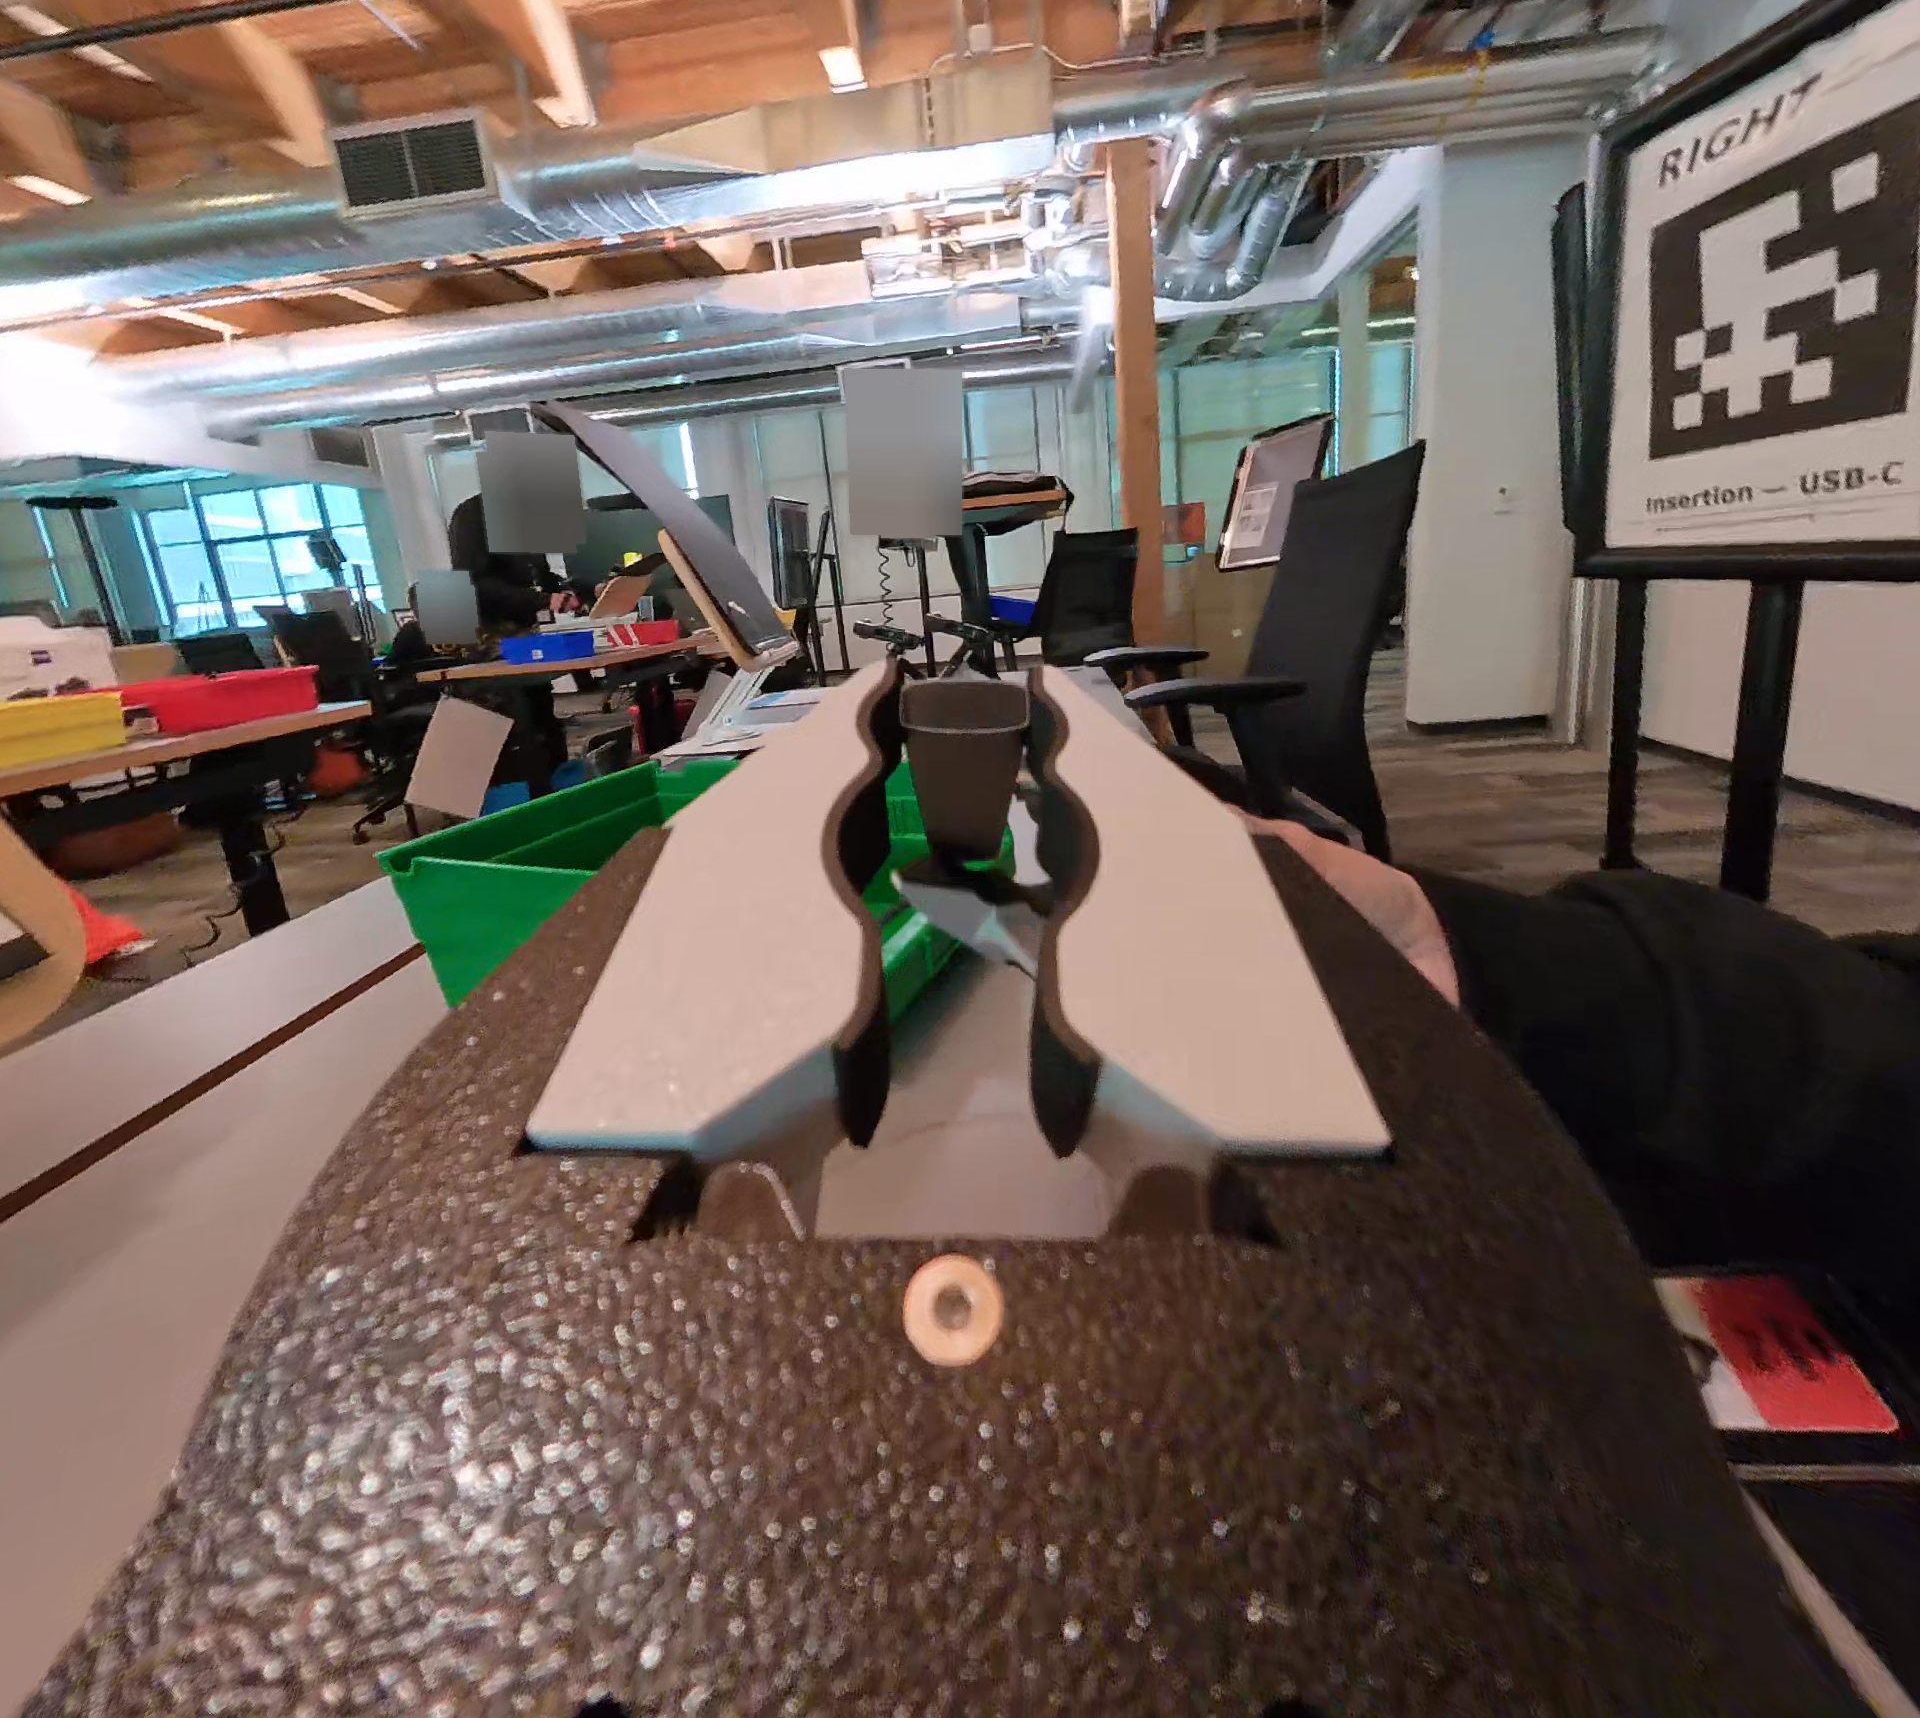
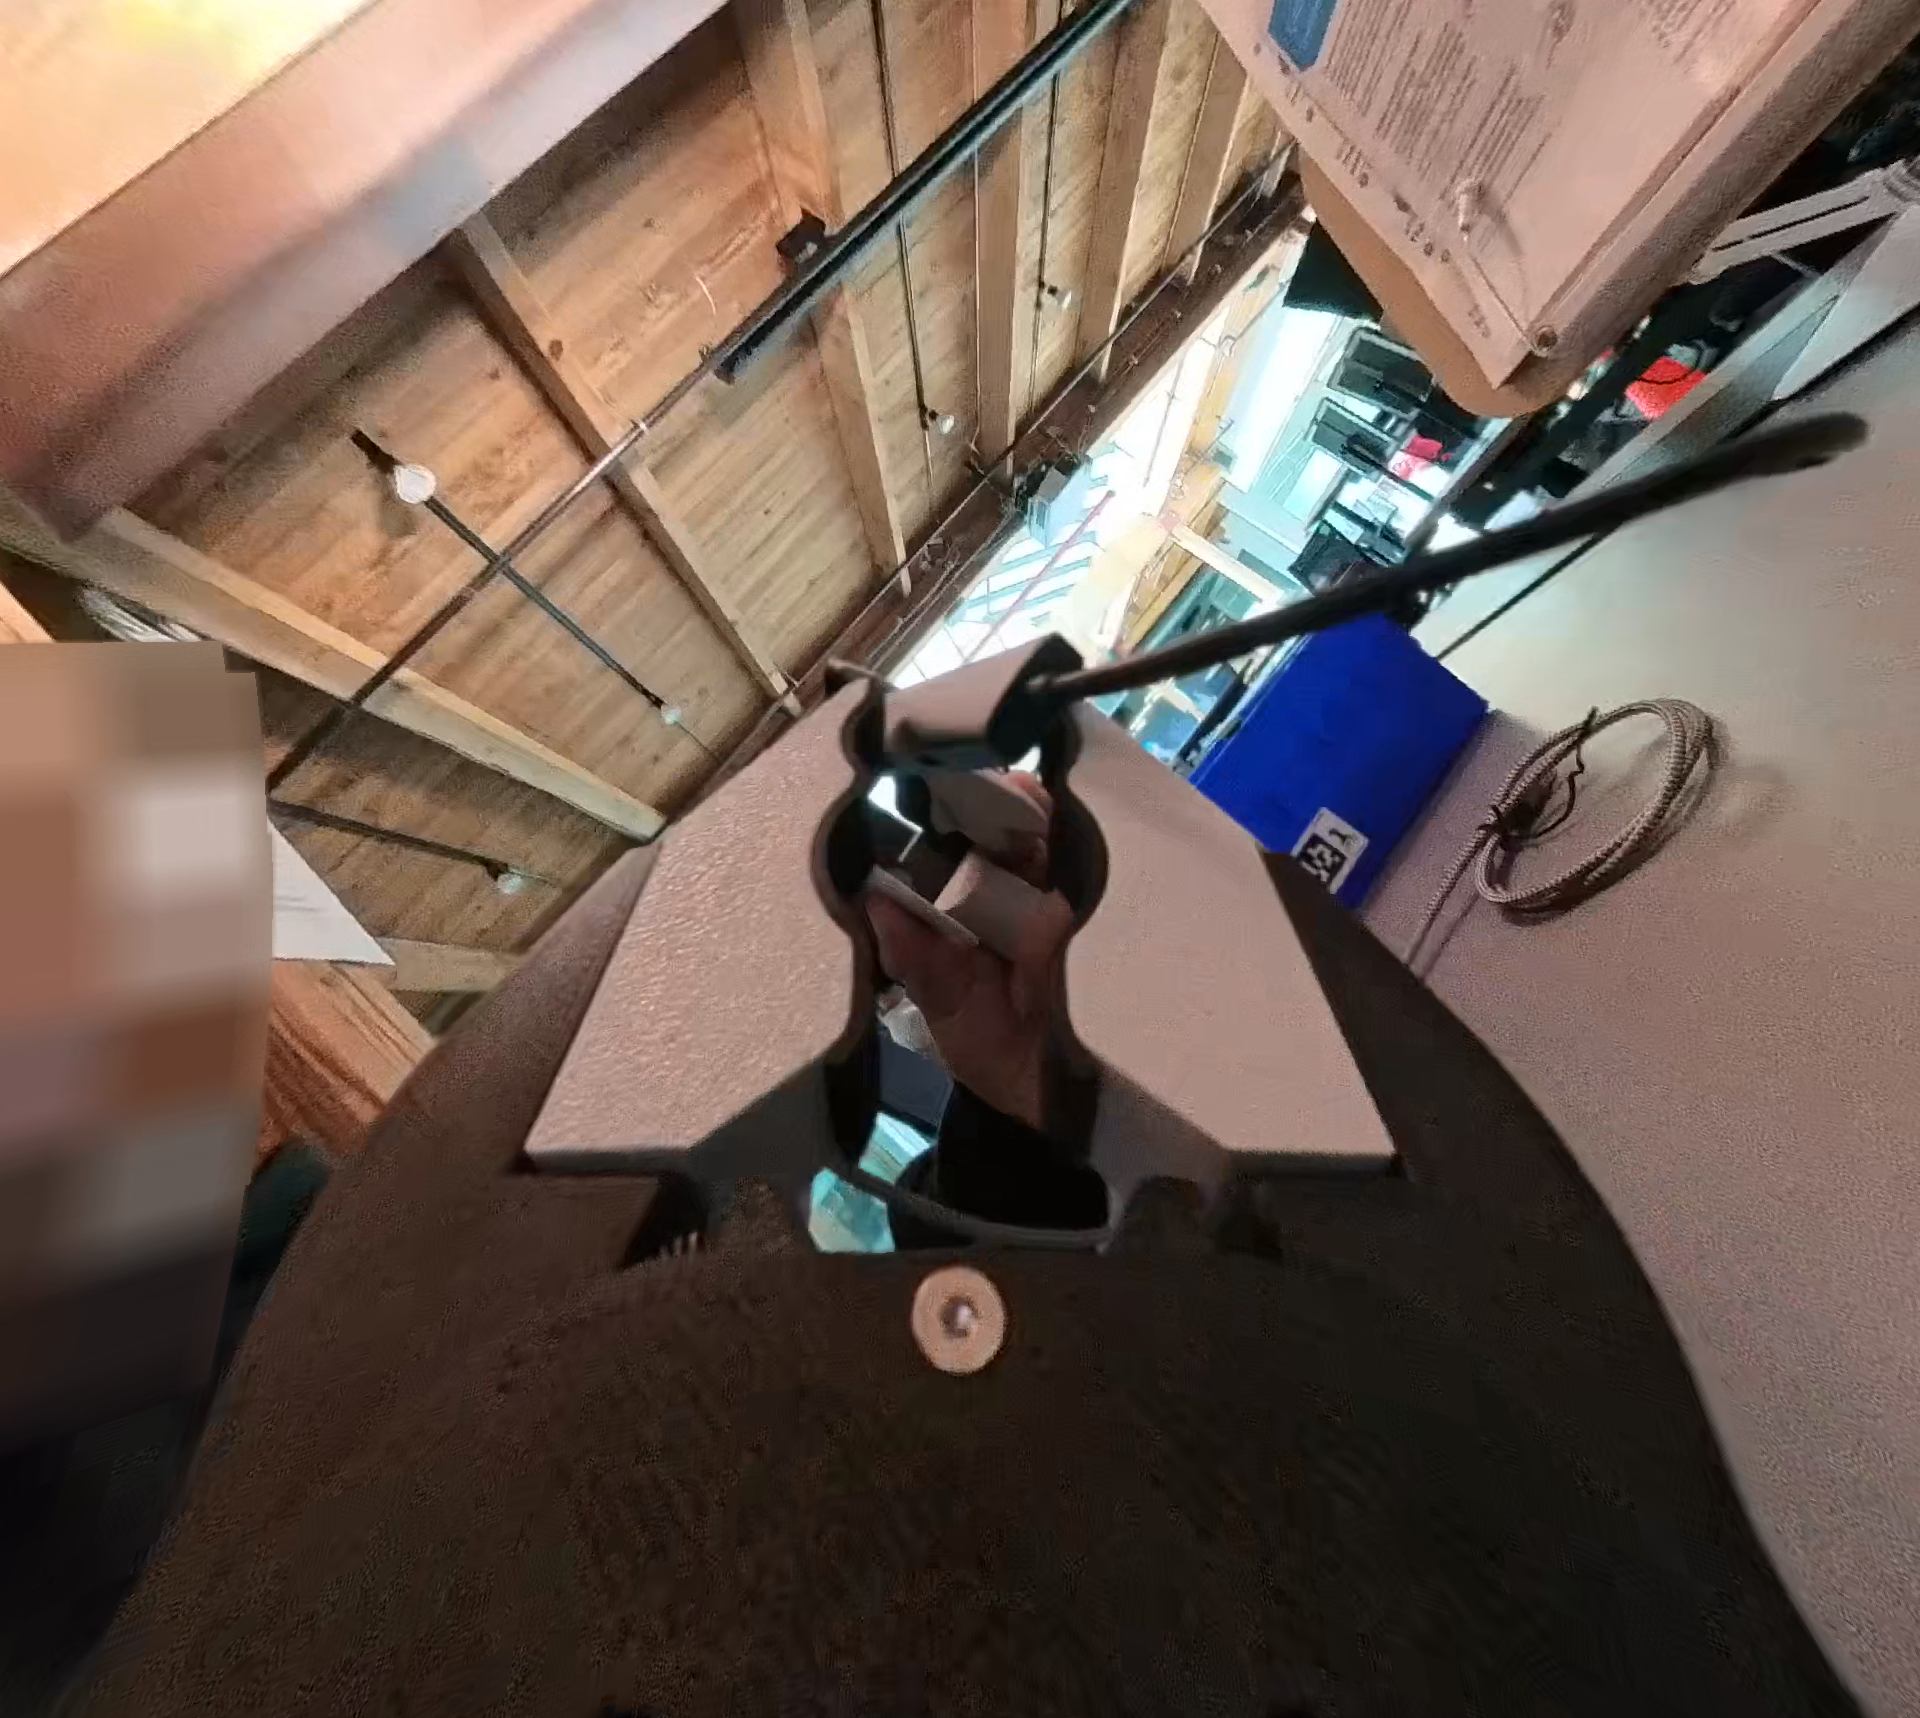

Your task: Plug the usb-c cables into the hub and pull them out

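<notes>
Clearly, in the left wrist view my left gripper [image 1: 961,738] clamps one dark hub [image 1: 958,775], its long axis running along the fingers, above a green bin [image 1: 520,879].

In the right wrist view my right gripper [image 2: 961,712] pinches one USB-C plug [image 2: 940,749]; its black cable [image 2: 1455,562] trails toward the tabletop's [image 2: 1714,1097] far edge. A second, braided cable [image 2: 1600,811] lies coiled there.

Left tool [image 1: 961,712] and right tool [image 2: 951,712] raised, each clamped on something dark.
</notes>
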{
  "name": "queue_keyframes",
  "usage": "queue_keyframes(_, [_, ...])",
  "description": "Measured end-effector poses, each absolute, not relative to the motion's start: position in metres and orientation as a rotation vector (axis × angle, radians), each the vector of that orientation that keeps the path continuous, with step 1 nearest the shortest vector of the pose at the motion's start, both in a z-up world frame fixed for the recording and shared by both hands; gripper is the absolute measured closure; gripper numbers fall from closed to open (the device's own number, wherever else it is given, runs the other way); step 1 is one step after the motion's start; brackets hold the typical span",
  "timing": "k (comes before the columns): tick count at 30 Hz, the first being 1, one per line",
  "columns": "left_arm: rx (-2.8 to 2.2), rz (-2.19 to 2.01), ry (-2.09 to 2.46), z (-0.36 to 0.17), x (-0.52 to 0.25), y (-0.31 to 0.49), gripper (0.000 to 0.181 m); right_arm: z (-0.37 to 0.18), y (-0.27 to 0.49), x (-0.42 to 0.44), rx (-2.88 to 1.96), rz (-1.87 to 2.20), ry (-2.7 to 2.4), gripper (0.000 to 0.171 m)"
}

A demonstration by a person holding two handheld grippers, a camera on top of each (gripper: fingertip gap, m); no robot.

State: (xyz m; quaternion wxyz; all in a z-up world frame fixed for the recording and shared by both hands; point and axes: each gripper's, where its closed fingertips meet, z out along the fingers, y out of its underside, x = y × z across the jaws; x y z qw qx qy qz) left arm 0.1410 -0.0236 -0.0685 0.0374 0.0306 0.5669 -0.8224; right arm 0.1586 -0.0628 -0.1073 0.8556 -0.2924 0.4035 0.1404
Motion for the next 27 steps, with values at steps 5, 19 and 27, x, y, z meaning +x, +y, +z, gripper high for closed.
queue_keyframes(5, [0.243,-2.4,1.766,-0.077,0.133,-0.026,0.16,-0.097,-0.071,0.149,-0.6,0.348,0.814,0.159])
queue_keyframes(19, [0.433,-1.996,1.874,-0.113,0.125,-0.049,0.16,-0.099,-0.074,0.137,-0.729,0.309,0.89,0.162])
queue_keyframes(27, [0.362,-2.002,1.856,-0.111,0.128,-0.052,0.158,-0.101,-0.077,0.138,-0.741,0.29,0.898,0.163])
